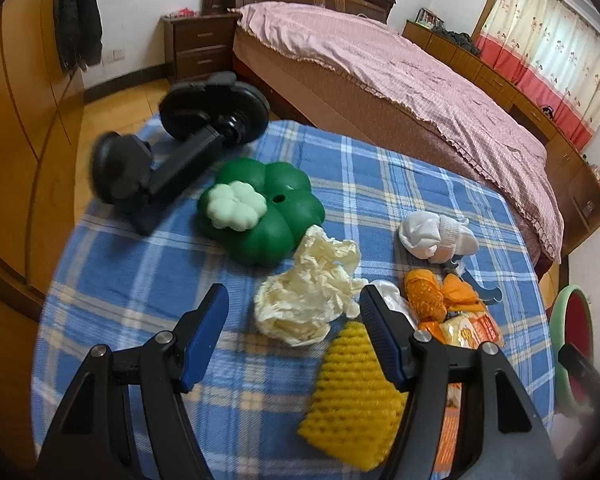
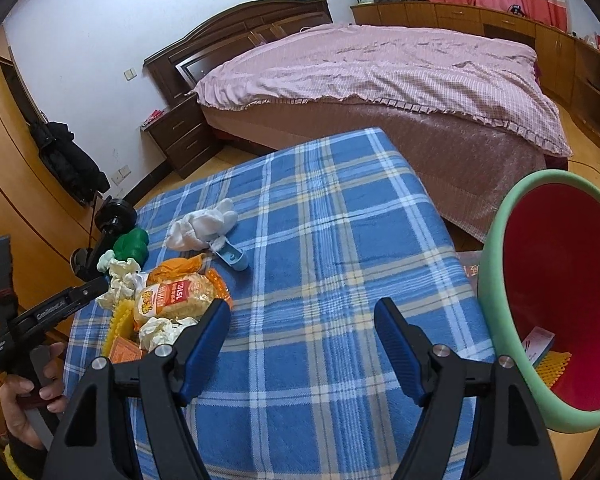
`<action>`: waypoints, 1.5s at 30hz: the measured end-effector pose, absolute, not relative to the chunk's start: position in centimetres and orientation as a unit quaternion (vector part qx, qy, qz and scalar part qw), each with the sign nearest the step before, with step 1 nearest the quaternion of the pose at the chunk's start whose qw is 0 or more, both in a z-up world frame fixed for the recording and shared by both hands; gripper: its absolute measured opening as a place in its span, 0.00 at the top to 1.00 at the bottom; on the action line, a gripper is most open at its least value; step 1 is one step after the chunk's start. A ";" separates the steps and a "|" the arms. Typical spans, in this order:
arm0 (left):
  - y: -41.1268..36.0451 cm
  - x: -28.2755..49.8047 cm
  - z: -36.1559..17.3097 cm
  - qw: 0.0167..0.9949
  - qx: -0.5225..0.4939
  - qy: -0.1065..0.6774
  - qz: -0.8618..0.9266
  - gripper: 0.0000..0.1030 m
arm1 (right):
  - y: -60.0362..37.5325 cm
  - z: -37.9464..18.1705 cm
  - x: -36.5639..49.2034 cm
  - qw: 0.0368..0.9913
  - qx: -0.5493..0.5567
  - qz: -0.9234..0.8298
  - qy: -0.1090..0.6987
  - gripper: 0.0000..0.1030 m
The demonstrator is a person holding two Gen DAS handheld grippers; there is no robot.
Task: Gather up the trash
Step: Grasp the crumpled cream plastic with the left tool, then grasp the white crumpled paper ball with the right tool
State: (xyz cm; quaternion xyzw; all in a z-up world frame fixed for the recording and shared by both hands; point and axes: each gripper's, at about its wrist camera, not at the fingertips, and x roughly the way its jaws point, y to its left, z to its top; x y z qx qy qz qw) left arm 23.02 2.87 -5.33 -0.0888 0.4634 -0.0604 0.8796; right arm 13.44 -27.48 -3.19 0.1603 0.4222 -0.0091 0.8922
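Crumpled paper (image 1: 308, 292) between spread jaws

- Left gripper (image 1: 294, 330): black arms, blue ribbed pads, silver pivot screws.
- Right gripper (image 2: 302, 338): matching black frame, blue pads.
- Left hand (image 2: 28, 404): bare skin, black handle with white lettering.

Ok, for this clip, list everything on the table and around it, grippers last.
crumpled paper: 1, cream, table centre
foam net sleeve: 1, yellow, near left gripper
snack packet: 1, orange-yellow, in the pile
white cloth bundle: 1, far side
clover-shaped container: 1, green, pale lid
scoop: 1, blue
phone holder: 1, black, table edge
bin: 1, green rim, red inside
left gripper: open
right gripper: open, empty
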 end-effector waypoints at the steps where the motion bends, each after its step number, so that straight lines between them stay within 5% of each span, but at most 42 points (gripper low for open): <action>1: 2.7 23.3 -5.6 0.877 -0.091 0.467 -0.061 0.34 | -27.5 -3.3 13.5 0.891 0.161 -0.010 0.423 0.25; 6: 2.0 24.3 -6.9 0.871 -0.094 0.478 -0.061 0.35 | -27.6 -3.5 13.5 0.890 0.164 -0.012 0.424 0.25; 13: 2.0 24.2 -7.4 0.870 -0.105 0.476 -0.075 0.69 | -27.4 -3.7 13.3 0.889 0.166 -0.009 0.427 0.25; 33: 7.1 18.1 -1.0 0.900 -0.084 0.425 -0.039 0.70 | -21.8 -2.6 12.1 0.892 0.149 0.060 0.422 0.22; 45: 8.4 14.3 -2.9 0.895 -0.114 0.429 -0.035 0.70 | -18.7 -5.5 13.8 0.874 0.155 0.061 0.456 0.20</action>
